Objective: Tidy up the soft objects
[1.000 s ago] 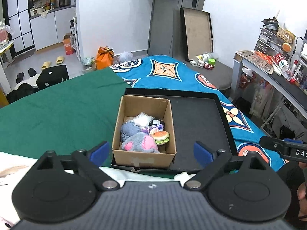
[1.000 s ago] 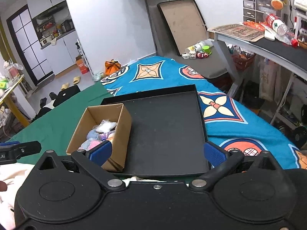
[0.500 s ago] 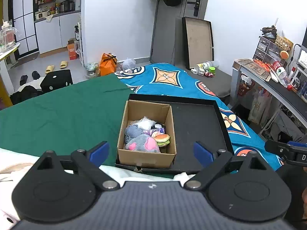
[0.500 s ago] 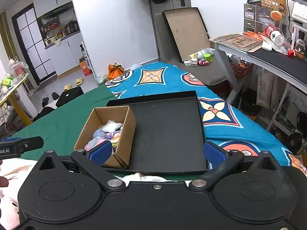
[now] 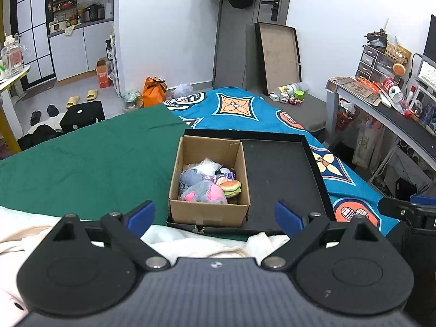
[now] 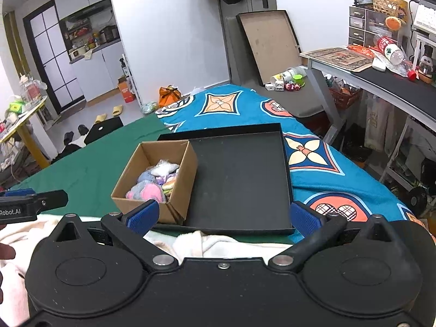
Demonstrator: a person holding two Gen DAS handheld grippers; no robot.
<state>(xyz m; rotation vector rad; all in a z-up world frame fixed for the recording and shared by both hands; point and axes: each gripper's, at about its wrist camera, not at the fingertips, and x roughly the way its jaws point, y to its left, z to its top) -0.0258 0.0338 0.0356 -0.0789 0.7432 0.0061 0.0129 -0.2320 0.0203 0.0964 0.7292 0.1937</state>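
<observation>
Two spread, empty tools [image 5: 215, 215] [image 6: 223, 215] just short of the toy-filled cardboard box [image 5: 208, 212].

The cardboard box [image 5: 208, 212] was plain brown corrugated paper, matt, with a strip of clear glossy tape on its near wall. Inside it lay fuzzy cloth: a grey-and-pink plush toy [image 5: 204, 193], a small felt-like burger plush [image 5: 231, 185] just right of that, and a crinkled shiny plastic bag [image 5: 208, 165] toward the box's far wall. The black tray [image 5: 283, 174] around the box looked smooth and matt, faintly dusty. Left of the box spread flat green cloth [image 5: 90, 169]; beyond it a printed blue blanket [image 5: 245, 114], soft and matt. Nearer than the box lay nappy white terry cloth [image 6: 218, 242].
</observation>
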